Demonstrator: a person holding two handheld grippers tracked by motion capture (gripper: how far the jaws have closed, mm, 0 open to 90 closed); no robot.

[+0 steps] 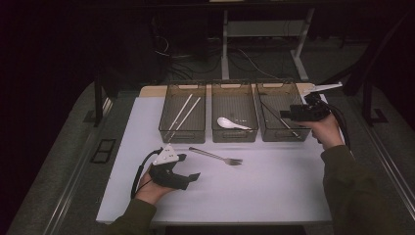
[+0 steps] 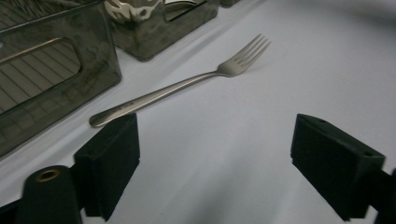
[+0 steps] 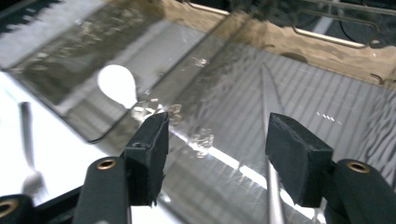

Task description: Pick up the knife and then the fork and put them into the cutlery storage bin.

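**Cutlery nearly sorted, one fork left on the table**

From where I stand, three smoky translucent plastic bins sit in a row at twelve o'clock on the white table (image 1: 274,191). The left bin (image 1: 182,111) holds a pair of pale chopsticks (image 1: 183,111), the middle bin (image 1: 234,110) a white ceramic soup spoon (image 1: 231,123), and the right bin (image 1: 279,110) a slim steel knife (image 3: 271,100). That looks like sorting mostly done.

What seems left is the plain steel fork (image 1: 218,156), lying flat on the table just in front of the middle bin, untouched.

The left gripper (image 1: 191,175) rests low at seven o'clock, jaws spread wide and empty, the fork just ahead of them. The right gripper (image 1: 286,113) hovers over the right bin at two o'clock, jaws apart, gripping nothing, the knife lying below them.
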